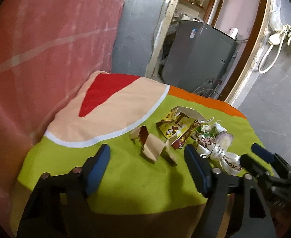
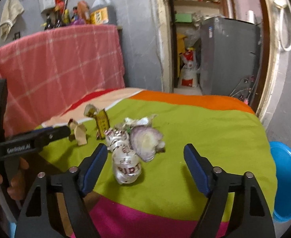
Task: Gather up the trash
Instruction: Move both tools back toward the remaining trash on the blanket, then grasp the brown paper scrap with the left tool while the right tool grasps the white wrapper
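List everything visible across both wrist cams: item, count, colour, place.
cardboard scraps: a few, tan and brown, on the green cloth, left of the pile
torn wrapper: 1, yellow and brown, behind the scraps
ribbon: 1 crumpled, silver with red letters, nearest the right gripper
onion peel: 1, purple and white, touching the ribbon's right side
tablecloth: 1, green with orange, pink, peach and red patches
checked cloth: 1, pink, draped behind the table
bottles: several, mixed colours, above that cloth
fridge: 1, grey, through the doorway
basin: 1, blue, right of the table, below its edge
left gripper: black with blue pads, open
right gripper: same, open, around the ribbon
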### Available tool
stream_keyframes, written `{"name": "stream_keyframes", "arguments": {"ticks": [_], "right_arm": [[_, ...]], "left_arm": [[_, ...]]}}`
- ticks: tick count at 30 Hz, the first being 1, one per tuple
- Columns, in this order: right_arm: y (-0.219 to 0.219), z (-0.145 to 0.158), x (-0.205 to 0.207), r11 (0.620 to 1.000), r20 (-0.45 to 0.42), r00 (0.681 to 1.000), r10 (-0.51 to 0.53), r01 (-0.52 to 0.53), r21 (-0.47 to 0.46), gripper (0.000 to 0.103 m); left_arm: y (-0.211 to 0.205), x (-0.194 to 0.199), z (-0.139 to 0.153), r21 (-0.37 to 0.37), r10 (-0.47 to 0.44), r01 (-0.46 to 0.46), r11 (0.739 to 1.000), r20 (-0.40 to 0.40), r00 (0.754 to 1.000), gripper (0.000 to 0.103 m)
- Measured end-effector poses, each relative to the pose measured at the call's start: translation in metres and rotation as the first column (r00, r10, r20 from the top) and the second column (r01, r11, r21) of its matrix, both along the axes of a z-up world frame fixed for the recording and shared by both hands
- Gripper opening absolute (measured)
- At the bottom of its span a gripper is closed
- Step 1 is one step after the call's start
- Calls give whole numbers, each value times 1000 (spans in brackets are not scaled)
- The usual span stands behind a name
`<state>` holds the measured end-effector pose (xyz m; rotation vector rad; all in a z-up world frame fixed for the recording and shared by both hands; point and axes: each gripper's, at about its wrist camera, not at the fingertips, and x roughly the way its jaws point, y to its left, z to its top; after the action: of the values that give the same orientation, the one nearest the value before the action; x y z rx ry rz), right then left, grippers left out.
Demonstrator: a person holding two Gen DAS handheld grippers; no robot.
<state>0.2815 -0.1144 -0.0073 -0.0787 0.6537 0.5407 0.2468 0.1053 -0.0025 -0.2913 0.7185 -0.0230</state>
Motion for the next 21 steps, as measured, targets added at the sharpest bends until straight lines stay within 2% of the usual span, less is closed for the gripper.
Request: {"name": "stream_keyframes", "arguments": {"ticks": [3, 5, 10, 21], "right_arm": [[8, -4, 3, 999, -27, 999, 33, -33, -19, 65], [12, -7, 6, 999, -49, 998, 44, -45, -22, 63], [19, -15, 12, 997, -103, 992, 75, -77, -17, 44], [21, -16, 8, 993, -121, 986, 117, -119, -11, 24]], "left_arm": [[-5, 6, 0, -4, -25, 25, 1000, -11, 1000, 53], [-8, 11, -3, -12, -42, 42, 999, -25, 999, 47], [-10, 17, -10, -29, -65, 63, 998, -60, 996, 28], [-9, 13, -9, -53, -75, 73, 996, -54, 996, 14]]}}
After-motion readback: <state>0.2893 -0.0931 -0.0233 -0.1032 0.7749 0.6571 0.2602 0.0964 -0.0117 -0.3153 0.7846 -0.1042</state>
